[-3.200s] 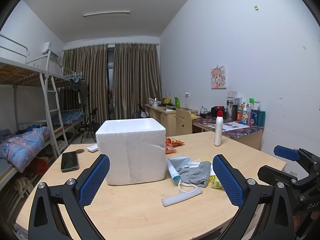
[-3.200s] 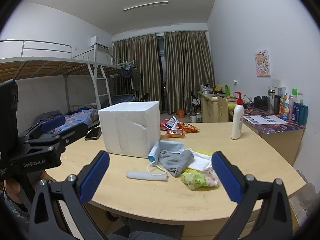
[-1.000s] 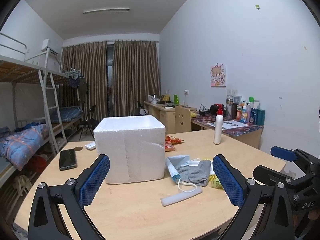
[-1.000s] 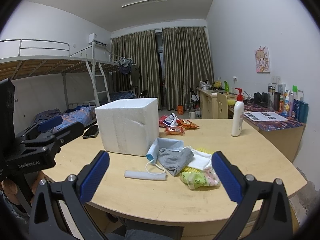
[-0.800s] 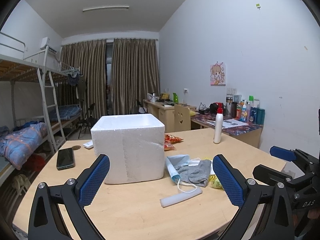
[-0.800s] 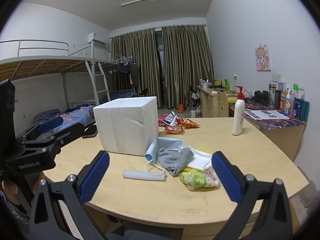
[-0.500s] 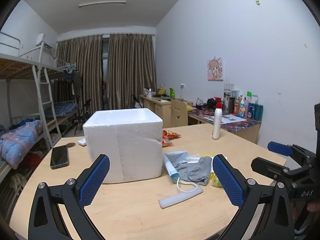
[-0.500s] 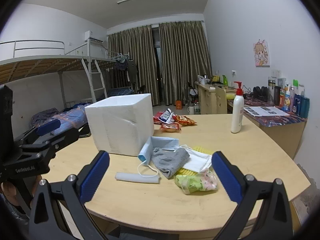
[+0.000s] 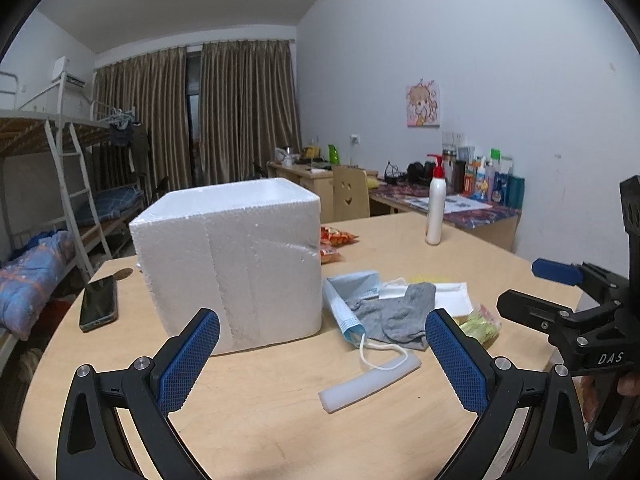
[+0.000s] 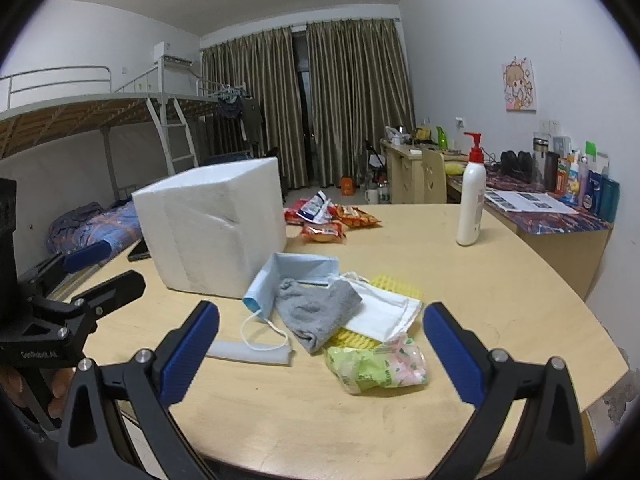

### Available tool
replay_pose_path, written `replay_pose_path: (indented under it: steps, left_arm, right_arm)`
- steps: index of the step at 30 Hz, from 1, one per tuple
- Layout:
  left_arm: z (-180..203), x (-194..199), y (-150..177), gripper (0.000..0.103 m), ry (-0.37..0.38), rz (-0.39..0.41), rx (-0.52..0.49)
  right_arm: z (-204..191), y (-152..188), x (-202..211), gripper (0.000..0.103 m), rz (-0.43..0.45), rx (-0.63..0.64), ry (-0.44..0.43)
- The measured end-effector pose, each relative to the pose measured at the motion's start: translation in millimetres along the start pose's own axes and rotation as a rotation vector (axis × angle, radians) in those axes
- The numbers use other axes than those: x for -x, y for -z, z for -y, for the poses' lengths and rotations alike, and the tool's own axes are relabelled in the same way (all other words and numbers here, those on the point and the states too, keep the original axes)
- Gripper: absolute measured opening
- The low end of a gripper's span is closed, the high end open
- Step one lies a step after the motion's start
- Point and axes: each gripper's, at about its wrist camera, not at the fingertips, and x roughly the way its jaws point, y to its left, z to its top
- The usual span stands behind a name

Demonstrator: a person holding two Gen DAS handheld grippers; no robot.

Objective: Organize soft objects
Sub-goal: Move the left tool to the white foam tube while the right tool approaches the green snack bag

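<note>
L gripper & R gripper held level above table near edge, jaws spread wide, nothing gripped. Gray sock lay atop blue mask, white mask, beside foam box. White foam strip sat nearest.

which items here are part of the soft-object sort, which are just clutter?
Job: grey sock, blue mask, white mask, green packet, foam box.
Clutter: lotion bottle, snack packs, phone, white tube.
</note>
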Motion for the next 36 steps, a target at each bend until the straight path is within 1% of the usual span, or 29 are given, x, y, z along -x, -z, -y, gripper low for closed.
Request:
replay_pose_path:
  steps: [3, 5, 11, 14, 18, 19, 23, 25, 27, 30, 32, 34, 36]
  left_arm:
    - [-0.6, -10.5, 0.2, 0.103, 0.014, -0.028, -0.012]
    - [-1.6, -18.3, 1.4, 0.103, 0.038, -0.054, -0.022]
    - [-8.2, -36.8, 4.0, 0.103, 0.170, -0.150, -0.063]
    - [-8.3, -47.2, 4.6, 0.103, 0.215, -0.200, -0.086]
    - [0.3, -60.4, 8.1, 0.103, 0.274, -0.255, -0.150]
    - [1.6, -64.7, 9.3, 0.103, 0.296, -0.279, -0.161]
    - [3.5, -85.1, 13.8, 0.103, 0.398, -0.401, -0.153]
    - [3.8, -93.1, 16.2, 0.103, 0.424, -0.440, -0.153]
    - [4.2, -98.3, 16.3, 0.103, 0.441, -0.456, -0.160]
    - [6.5, -104.9, 16.4, 0.099, 0.461, -0.461, -0.188]
    - [6.5, -107.7, 18.8, 0.095, 0.477, -0.462, -0.196]
    - [6.0, -109.1, 21.5, 0.087, 0.495, -0.471, -0.203]
    - [4.0, -111.6, 23.2, 0.082, 0.517, -0.487, -0.196]
  right_arm:
    - [3.0, 0.3, -7.4, 0.103, -0.018, 0.004, 0.005]
    - [7.6, -0.6, -13.8, 0.103, -0.032, -0.005, 0.006]
    - [14.7, 0.3, -25.8, 0.103, -0.070, 0.004, -0.001]
    - [19.1, 0.4, -29.8, 0.103, -0.084, -0.002, -0.011]
    - [21.9, 1.5, -35.9, 0.103, -0.103, -0.008, -0.019]
    - [23.3, 2.0, -36.5, 0.103, -0.108, -0.013, -0.025]
    - [29.7, 4.3, -38.4, 0.103, -0.116, -0.043, -0.055]
    - [33.5, 5.9, -39.3, 0.103, -0.123, -0.054, -0.054]
    - [35.3, 7.8, -41.1, 0.103, -0.131, -0.056, -0.039]
    - [38.5, 12.0, -42.9, 0.103, -0.153, -0.056, -0.025]
    - [39.3, 15.5, -44.7, 0.103, -0.179, -0.054, -0.011]
    - [39.8, 18.2, -46.3, 0.103, -0.197, -0.055, 0.005]
    - [40.4, 20.3, -49.1, 0.103, -0.221, -0.060, 0.018]
